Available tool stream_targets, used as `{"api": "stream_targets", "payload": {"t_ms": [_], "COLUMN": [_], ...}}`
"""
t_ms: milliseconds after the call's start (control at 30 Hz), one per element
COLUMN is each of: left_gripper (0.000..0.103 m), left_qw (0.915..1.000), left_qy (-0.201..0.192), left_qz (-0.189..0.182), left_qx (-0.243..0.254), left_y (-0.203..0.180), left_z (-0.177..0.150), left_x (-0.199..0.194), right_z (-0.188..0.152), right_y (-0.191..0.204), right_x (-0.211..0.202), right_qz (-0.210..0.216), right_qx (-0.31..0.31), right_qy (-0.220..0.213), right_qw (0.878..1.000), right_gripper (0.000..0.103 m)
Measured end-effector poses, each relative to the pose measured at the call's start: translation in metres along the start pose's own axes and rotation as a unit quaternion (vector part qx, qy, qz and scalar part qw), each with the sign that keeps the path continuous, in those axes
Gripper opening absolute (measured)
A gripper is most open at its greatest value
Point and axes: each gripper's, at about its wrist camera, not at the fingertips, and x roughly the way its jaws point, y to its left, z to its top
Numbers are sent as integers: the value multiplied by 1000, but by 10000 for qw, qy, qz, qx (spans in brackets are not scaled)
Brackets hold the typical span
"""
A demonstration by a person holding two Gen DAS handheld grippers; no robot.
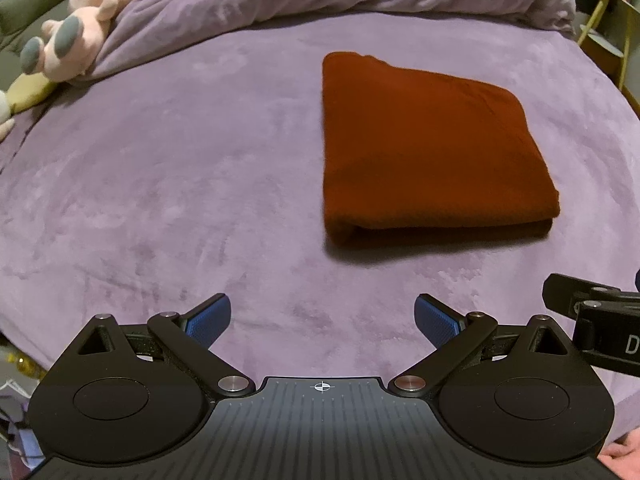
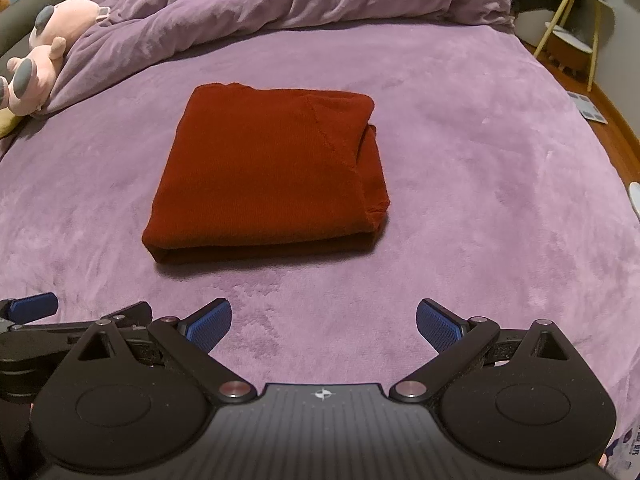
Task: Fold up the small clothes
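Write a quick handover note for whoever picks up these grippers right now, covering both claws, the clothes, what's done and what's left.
Left claw: open, holding nothing, hovering over the bed short of the garment.
Right claw: open, holding nothing, beside the left one.
Red garment: lies mid-bed, folded into a compact rectangle, layered edge facing the claws.
Done: this piece looks fully folded.
Left: no other clothes in view; one thick corner at its right could be tidied if wanted.

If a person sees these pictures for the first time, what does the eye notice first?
First, the dark red folded garment, lying flat in the middle of the purple bed cover. Next, the open left tongs and right tongs near the camera, holding nothing. A pink plush toy lies at the far left.
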Motion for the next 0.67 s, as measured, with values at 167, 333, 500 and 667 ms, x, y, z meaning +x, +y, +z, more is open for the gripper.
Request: {"api": "stream_targets", "payload": {"t_ms": [167,333,500,667], "left_gripper": [101,101,101,101], "left_qw": [10000,10000,10000,10000], "left_qy": [15,56,92,90], "left_qz": [8,11,-4,-28], "left_qx": [39,22,-27,-4], "left_y": [-2,-2,-2,-2], "left_z": [0,-1,-1,-2], "left_x": [0,1,2,1], "right_z": [-1,-1,-2,-2], "right_y": [-1,-1,0,0], "right_x": [1,1,0,0], "right_qz": [-14,-26,-53,-43], "right_qx": [22,6,-6,-2], "right_qy": [11,6,-9,-2], "right_qw": [10000,10000,10000,10000], "right_gripper": [99,99,99,99]}}
